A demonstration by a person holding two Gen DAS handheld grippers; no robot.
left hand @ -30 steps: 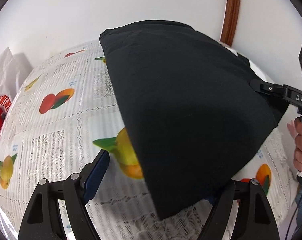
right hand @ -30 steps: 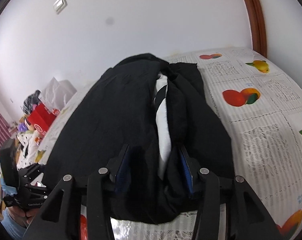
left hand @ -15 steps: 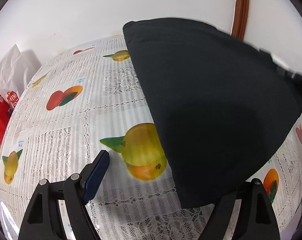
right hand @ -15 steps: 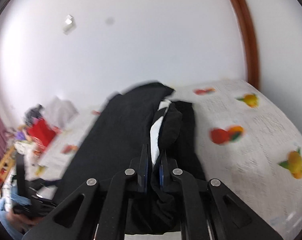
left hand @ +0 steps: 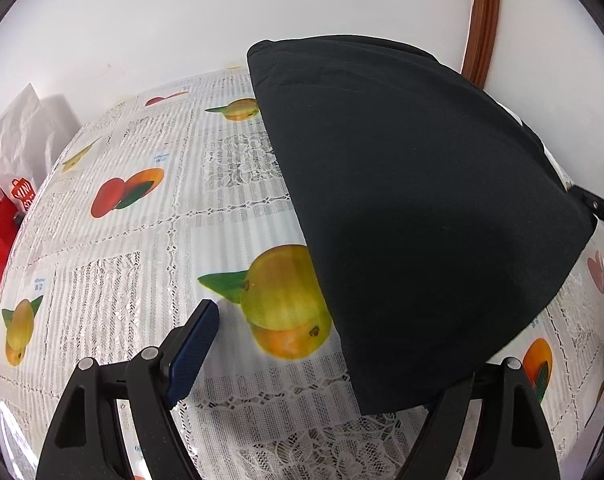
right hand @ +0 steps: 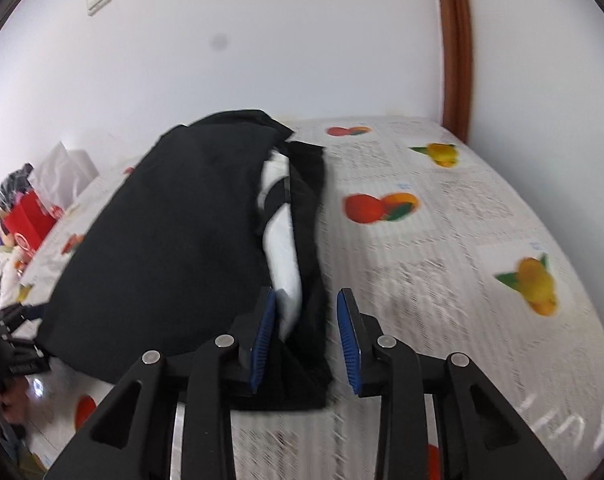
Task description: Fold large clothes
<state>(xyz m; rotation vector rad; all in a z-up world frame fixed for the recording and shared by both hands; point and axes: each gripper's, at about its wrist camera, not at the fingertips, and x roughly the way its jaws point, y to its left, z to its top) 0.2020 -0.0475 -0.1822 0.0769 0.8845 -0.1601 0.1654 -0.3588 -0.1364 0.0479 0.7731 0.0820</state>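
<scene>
- The folded black cotton garment (right hand: 173,240), with a white layer showing along its fold, lies on the desk's fruit-printed lace cloth (right hand: 462,240), its long axis running away from the right gripper (right hand: 306,336).
- The right gripper's jaws have just been opening; they straddle the near edge, pads apparently off the fabric.
- The left gripper (left hand: 322,360) is nearer the opposite corner, jaws wide, holding nothing.

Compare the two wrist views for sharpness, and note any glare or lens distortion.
Left wrist view: sharp; fisheye bulges the tablecloth, whose plastic glints faintly; the black garment is nearly featureless. Right wrist view: motion blur smears the cloth's print and the garment's edges, while the right gripper stays crisp.
</scene>
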